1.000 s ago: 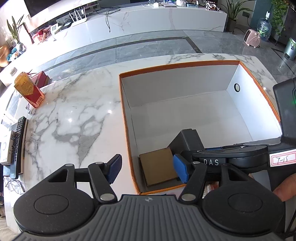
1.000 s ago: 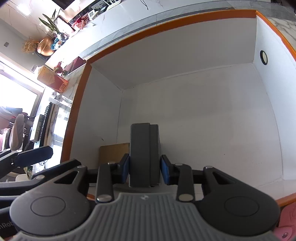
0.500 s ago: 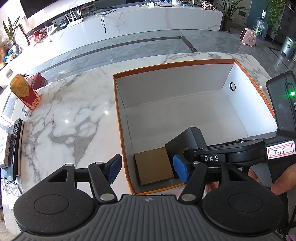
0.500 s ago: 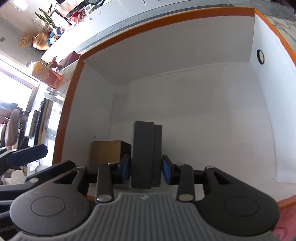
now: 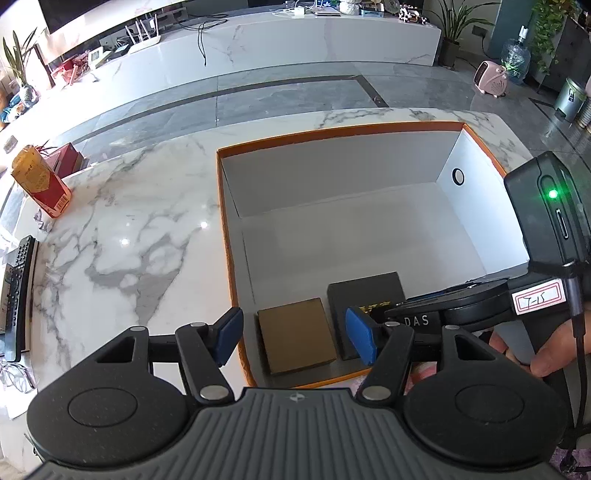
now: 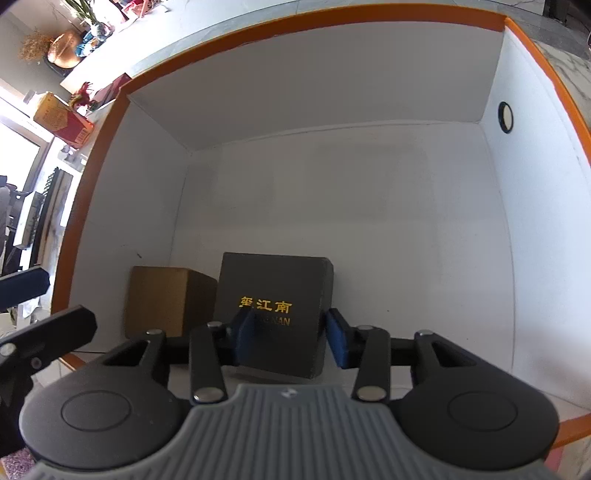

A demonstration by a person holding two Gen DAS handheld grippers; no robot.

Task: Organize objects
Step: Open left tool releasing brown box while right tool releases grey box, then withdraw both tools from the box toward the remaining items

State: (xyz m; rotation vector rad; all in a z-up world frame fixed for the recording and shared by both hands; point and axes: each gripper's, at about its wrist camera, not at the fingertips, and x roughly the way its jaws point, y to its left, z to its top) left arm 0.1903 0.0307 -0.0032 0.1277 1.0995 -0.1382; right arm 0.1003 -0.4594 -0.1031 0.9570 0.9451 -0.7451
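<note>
A white storage box with an orange rim (image 5: 332,133) (image 6: 295,26) stands on the marble table. On its floor, in the near left corner, a brown box (image 5: 295,343) (image 6: 162,299) and a dark grey box with gold lettering (image 5: 365,291) (image 6: 275,291) lie flat side by side. My right gripper (image 6: 291,336) hovers just above the near edge of the dark box, open; the box is wider than the gap between the pads. Above the storage box's near left corner, over the brown box, my left gripper (image 5: 293,334) hangs open with nothing in it.
The marble table (image 5: 129,229) stretches left of the storage box. A red and yellow carton (image 5: 38,182) stands at its far left, with remote controls (image 5: 16,291) and glasses (image 5: 14,373) along the left edge. A person's hand (image 5: 546,354) holds the right gripper.
The dark box stood on edge between my right gripper's pads; now it lies flat on the storage box floor beside the brown box, let go. The left gripper has barely moved.
</note>
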